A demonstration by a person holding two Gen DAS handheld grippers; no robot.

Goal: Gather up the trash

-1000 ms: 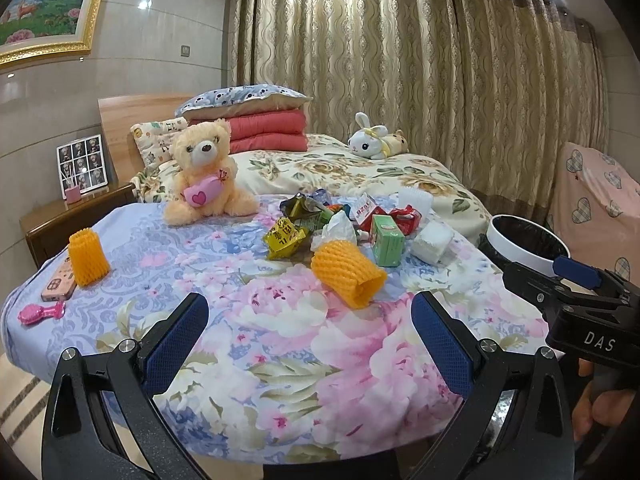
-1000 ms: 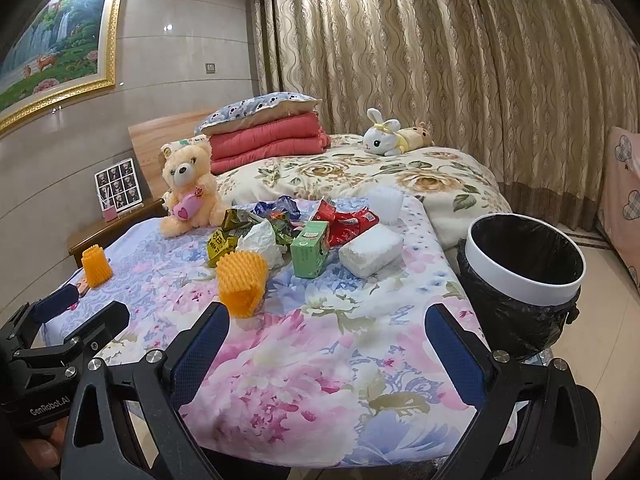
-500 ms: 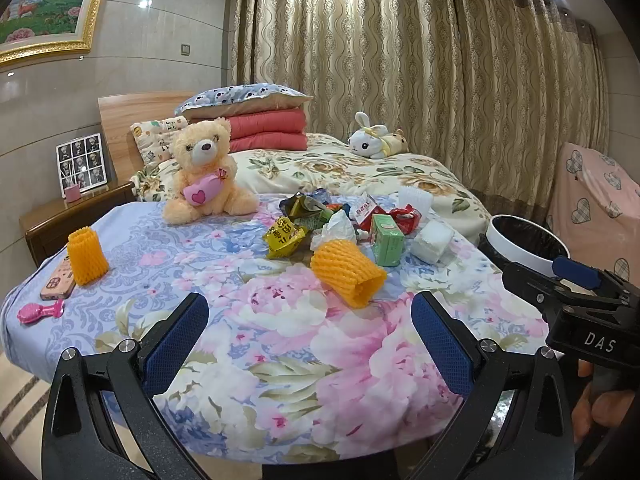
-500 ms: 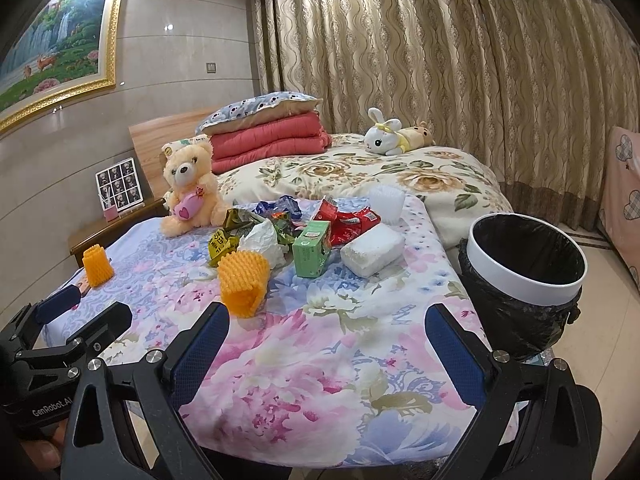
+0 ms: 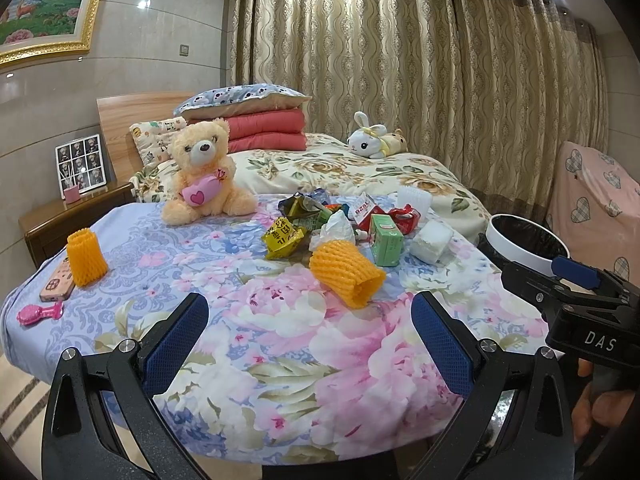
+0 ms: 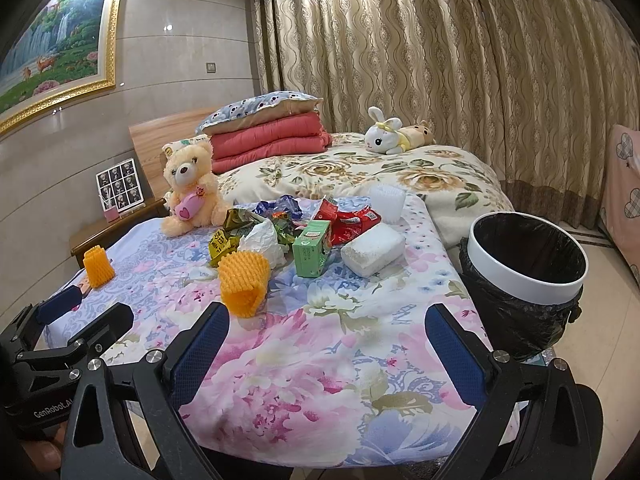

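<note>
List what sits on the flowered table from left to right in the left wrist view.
Pink comb → phone → upright orange foam net → teddy bear → yellow wrapper → tipped orange foam net → green carton → white foam block.

The left gripper (image 5: 310, 344) hangs with its jaws spread wide and empty above the flowered counter (image 5: 280, 344). Ahead lies an orange foam net (image 5: 346, 276) on its side, just before the trash pile (image 5: 340, 224). The right gripper (image 5: 576, 280) shows at the right edge, near the bin (image 5: 524, 240).
</note>
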